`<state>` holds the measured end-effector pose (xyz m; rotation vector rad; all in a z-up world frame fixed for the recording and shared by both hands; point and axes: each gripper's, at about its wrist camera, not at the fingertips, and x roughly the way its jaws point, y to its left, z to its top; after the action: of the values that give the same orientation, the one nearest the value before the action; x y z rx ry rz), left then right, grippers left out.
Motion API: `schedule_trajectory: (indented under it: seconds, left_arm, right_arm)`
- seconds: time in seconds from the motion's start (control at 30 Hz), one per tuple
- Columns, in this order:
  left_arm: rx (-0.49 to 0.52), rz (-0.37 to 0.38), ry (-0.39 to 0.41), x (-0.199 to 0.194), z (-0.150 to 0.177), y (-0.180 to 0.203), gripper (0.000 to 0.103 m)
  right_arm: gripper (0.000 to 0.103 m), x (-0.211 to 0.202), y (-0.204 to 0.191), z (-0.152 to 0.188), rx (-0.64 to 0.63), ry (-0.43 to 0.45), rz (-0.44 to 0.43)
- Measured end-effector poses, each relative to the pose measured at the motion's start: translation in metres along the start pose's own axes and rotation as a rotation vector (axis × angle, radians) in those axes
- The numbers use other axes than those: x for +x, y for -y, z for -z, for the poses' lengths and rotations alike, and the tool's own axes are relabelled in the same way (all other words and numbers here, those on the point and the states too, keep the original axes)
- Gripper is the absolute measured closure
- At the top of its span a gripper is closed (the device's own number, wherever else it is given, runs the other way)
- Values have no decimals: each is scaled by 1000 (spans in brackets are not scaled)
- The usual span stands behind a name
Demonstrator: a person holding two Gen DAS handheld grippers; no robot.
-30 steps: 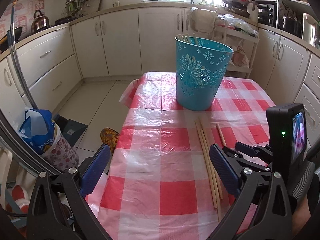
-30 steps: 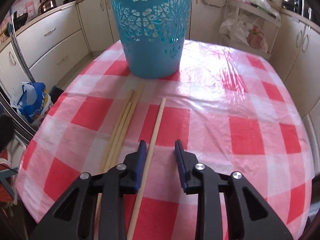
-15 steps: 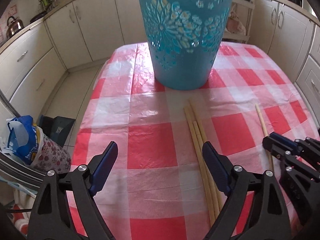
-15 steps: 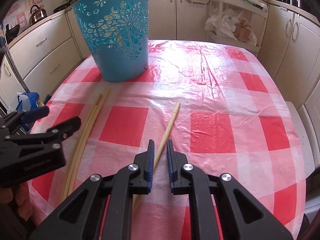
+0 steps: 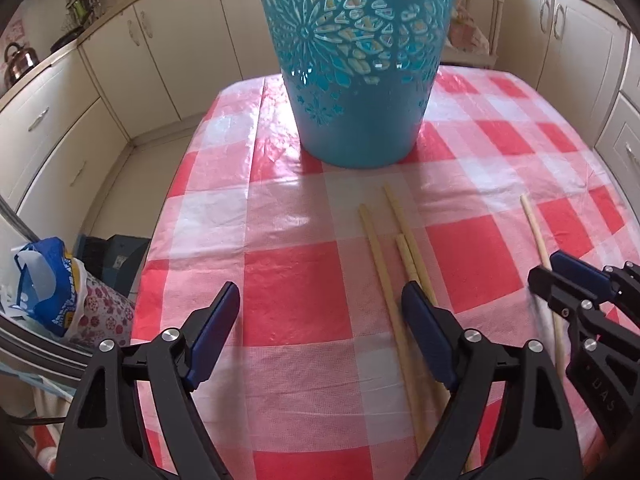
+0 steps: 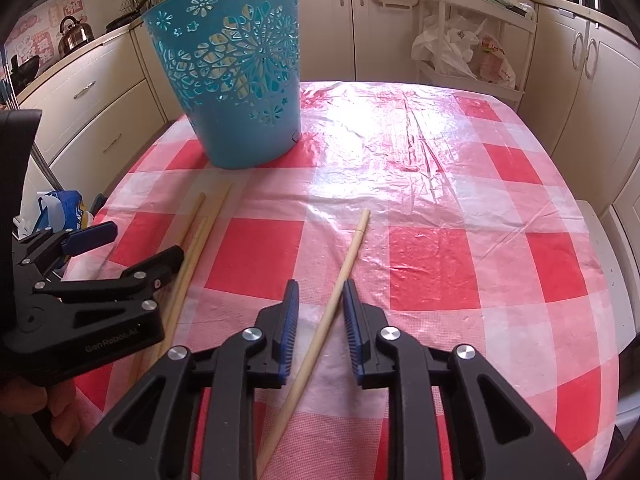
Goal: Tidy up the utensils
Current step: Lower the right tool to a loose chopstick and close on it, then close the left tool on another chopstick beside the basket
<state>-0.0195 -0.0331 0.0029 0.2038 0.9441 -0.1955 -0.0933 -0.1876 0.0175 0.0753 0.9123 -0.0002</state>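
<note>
A: Where are the chopsticks?

B: A bundle of chopsticks [image 5: 404, 264] lies on the checked tablecloth [image 5: 288, 272], lower centre-right of the left wrist view, tips pointing up toward the blue basket [image 5: 356, 80]. In the right wrist view the same bundle runs up the left side of the frame. One single chopstick [image 6: 340, 280] lies apart from them, at the centre of that view.

A: And the basket?

B: It stands upright on the cloth, top centre in the left wrist view and upper left in the right wrist view. Pale sticks show through its cut-out pattern.

A: What is the left gripper [image 5: 320, 332] doing?

B: Its fingers are spread wide, with bare cloth between them. The right-hand finger [image 5: 424, 332] sits over the bundle; whether it touches the sticks, I cannot tell.

A: The right gripper [image 6: 318, 320]?

B: Its fingers are parted a little, one on each side of the single chopstick, which passes through the gap at a slant. The blue pads [image 6: 290, 320] are close to the stick, but do not look pressed on it.

A: Anything else around?

B: Cream cabinets [image 6: 100, 92] line the walls, a kettle [image 6: 74, 36] sits on the counter at upper left, and plastic bags [image 6: 460, 52] fill a white rack at upper right of the right wrist view.
</note>
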Motion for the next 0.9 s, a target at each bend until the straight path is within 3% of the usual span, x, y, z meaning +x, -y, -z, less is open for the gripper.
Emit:
schedule_trajectory:
  seconds: [0.13,0.3,0.37,0.4,0.47,0.6,0.73,0.77,0.8,0.9]
  left_arm:
    - [-5,13,-1,0,0,-2,25]
    - [27,47,10,0,-5,1,50]
    - [44,71,17,1,-7,4,60]
    - [47,92,16,1,-7,5,69]
    - [49,130,14,1,-8,4,76]
    - [61,171,2,1,-9,0,77]
    - [61,148,-14,4,-14,-2,76]
    - [65,148,-10,5,-14,-2,80]
    - [63,157,-9,5,-15,-2,93]
    - [46,214,-21,6,-15,-10,98]
  right_arm:
    - [79,0,1,0,6,1,-9]
    - [80,3,2,-3,14,-1,-12]
    - [84,4,4,-5,16,-2,-25]
    - [92,4,4,-5,12,-3,-33]
    - [93,4,4,-5,-2,-7,-41]
    - [92,5,8,-7,-2,-23,-45]
    - [92,9,6,-12,-3,-25,-35]
    - [92,10,3,-13,-16,-26,-46]
    - [94,10,0,-13,-35,-28,-59]
    - [95,9,-7,-12,-85,-28,-68]
